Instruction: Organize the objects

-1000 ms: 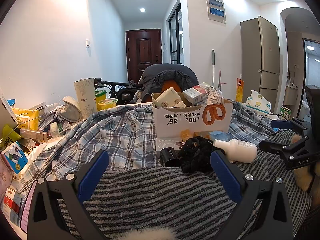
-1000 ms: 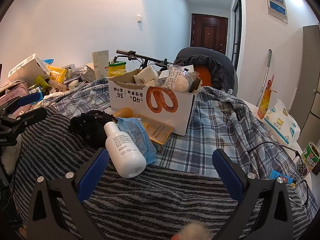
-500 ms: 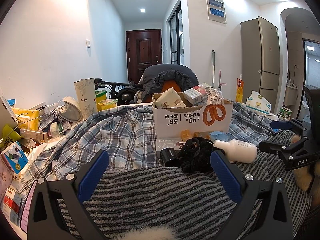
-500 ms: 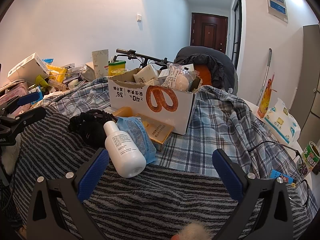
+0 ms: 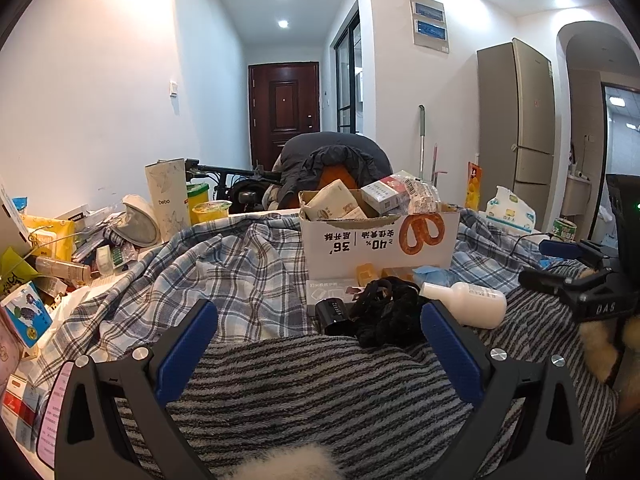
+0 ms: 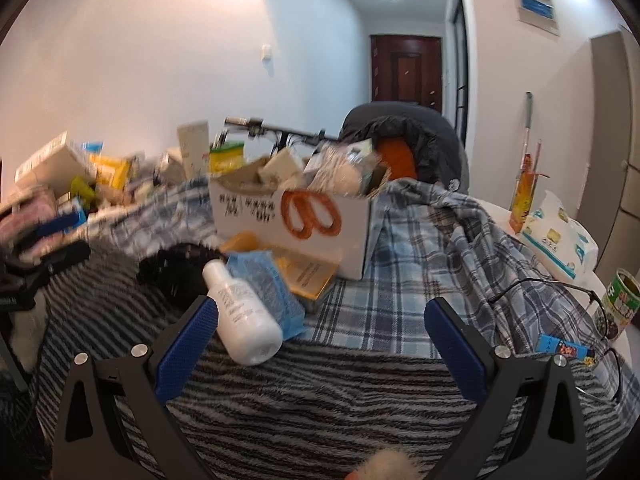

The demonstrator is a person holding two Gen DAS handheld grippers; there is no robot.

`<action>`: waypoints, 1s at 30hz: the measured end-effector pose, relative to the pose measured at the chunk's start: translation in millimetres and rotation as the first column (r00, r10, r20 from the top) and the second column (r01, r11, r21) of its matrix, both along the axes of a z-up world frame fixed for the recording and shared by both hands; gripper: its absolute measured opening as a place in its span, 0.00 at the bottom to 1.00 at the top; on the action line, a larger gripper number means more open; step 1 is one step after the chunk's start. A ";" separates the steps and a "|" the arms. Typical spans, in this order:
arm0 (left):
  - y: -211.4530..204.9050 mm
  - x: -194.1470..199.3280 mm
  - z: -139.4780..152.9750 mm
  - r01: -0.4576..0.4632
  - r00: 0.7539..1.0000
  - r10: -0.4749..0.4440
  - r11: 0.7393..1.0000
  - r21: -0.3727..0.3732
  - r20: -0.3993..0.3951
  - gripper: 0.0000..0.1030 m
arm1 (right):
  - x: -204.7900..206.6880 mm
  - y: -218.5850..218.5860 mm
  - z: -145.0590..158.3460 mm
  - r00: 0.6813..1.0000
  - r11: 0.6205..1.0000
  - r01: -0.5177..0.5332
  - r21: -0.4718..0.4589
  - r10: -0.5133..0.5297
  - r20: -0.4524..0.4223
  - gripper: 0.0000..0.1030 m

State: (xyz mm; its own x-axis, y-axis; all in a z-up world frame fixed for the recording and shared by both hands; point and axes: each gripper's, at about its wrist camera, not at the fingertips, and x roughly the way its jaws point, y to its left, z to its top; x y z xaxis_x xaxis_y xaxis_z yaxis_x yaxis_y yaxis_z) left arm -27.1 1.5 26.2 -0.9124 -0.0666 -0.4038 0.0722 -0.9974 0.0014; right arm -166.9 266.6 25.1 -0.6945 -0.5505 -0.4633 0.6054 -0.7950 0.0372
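Observation:
A white cardboard box [image 5: 380,240] [image 6: 292,216] with a pretzel print stands on the plaid cloth, full of packets. In front of it lie a white bottle [image 5: 464,304] [image 6: 244,320], a black tangled bundle [image 5: 388,312] [image 6: 176,268], a small black cylinder [image 5: 334,316], a blue packet [image 6: 268,288] and a yellow flat box [image 6: 304,272]. My left gripper [image 5: 320,344] is open over the striped blanket, just short of the bundle. My right gripper [image 6: 320,336] is open, its left finger beside the bottle. The right gripper [image 5: 576,272] also shows at the right edge of the left wrist view.
A heap of boxes, packets and a tall white carton [image 5: 166,196] fills the left side. A tissue pack [image 6: 560,244], a green can [image 6: 620,300], glasses with a cable [image 6: 560,292] and a small blue packet [image 6: 560,348] lie on the right. A bicycle [image 5: 236,188] stands behind.
The right wrist view has blurred and shifted: my right gripper has moved forward and left, so the white bottle now sits close to its left finger. The left gripper has stayed put.

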 end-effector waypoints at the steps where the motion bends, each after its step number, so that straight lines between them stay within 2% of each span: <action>1: -1.3 -0.1 0.0 0.007 1.000 -0.007 1.000 0.010 0.000 1.00 | -0.6 4.1 1.9 1.000 1.000 0.006 -0.023 -0.007 -0.003 1.00; 4: -6.4 0.2 -0.2 0.047 0.999 -0.047 0.997 0.056 -0.001 1.00 | -1.8 11.6 4.3 1.000 0.998 0.016 -0.067 -0.017 -0.004 1.00; 8: -6.1 -0.5 4.1 0.136 0.991 -0.136 0.987 0.082 -0.007 1.00 | -2.7 8.1 4.9 1.000 0.998 0.018 -0.055 -0.018 -0.002 1.00; 9: -3.9 -0.8 6.5 0.167 0.986 -0.167 0.983 0.073 -0.008 1.00 | -2.8 7.2 4.6 1.000 0.999 0.017 -0.050 -0.017 -0.001 1.00; 12: 9.0 -1.9 20.1 0.279 0.960 -0.279 0.960 -0.024 -0.026 1.00 | -3.1 6.7 4.1 1.000 0.999 0.018 -0.046 -0.018 0.002 1.00; 15: 12.9 -14.3 30.8 0.304 0.953 -0.304 0.950 -0.072 0.002 1.00 | -3.1 6.6 4.0 1.000 0.999 0.018 -0.045 -0.018 0.002 1.00; 17: 6.7 -32.8 32.9 0.317 0.948 -0.315 0.948 -0.036 0.051 1.00 | -3.4 6.8 3.2 1.000 0.999 0.020 -0.042 -0.020 0.004 1.00; 19: -2.7 -55.3 23.0 0.356 0.923 -0.361 0.932 0.066 0.133 1.00 | -3.9 6.7 2.9 1.000 0.999 0.020 -0.040 -0.020 0.007 1.00; 21: -6.5 -68.3 6.3 0.379 0.901 -0.397 0.916 0.131 0.175 1.00 | -4.0 6.6 2.6 1.000 0.999 0.020 -0.039 -0.020 0.009 1.00; 23: -3.6 -78.5 -14.9 0.374 0.887 -0.397 0.917 0.138 0.236 0.94 | -4.0 6.5 2.2 1.000 0.999 0.021 -0.038 -0.020 0.011 1.00; 24: -1.5 -85.2 -20.2 0.354 0.881 -0.378 0.926 0.132 0.285 0.80 | -4.2 6.3 1.9 1.000 0.999 0.022 -0.036 -0.021 0.013 1.00; 25: -1.5 -86.4 -20.9 0.354 0.881 -0.377 0.926 0.130 0.287 0.73 | -4.3 6.0 1.7 1.000 0.999 0.022 -0.034 -0.021 0.014 1.00; 26: -0.2 -87.1 -21.8 0.358 0.878 -0.381 0.924 0.132 0.288 0.73 | -4.3 5.8 2.0 1.000 0.999 0.021 -0.033 -0.021 0.014 1.00; 28: 3.3 -87.0 -22.8 0.351 0.883 -0.367 0.930 0.108 0.293 0.60 | -4.4 5.7 1.7 1.000 0.999 0.023 -0.033 -0.022 0.016 1.00; 30: 6.9 -82.2 -21.6 0.352 0.889 -0.358 0.933 0.074 0.284 0.59 | -3.9 5.4 1.6 1.000 0.999 0.025 -0.032 -0.025 0.017 1.00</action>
State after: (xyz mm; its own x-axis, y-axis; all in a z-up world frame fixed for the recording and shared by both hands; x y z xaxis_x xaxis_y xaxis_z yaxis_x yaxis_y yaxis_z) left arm -109.3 8.4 4.6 -0.7172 0.2507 -0.6502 -0.2870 -0.9565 -0.0523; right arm -170.8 271.9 26.7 -0.7006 -0.5477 -0.4575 0.5844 -0.8082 0.0727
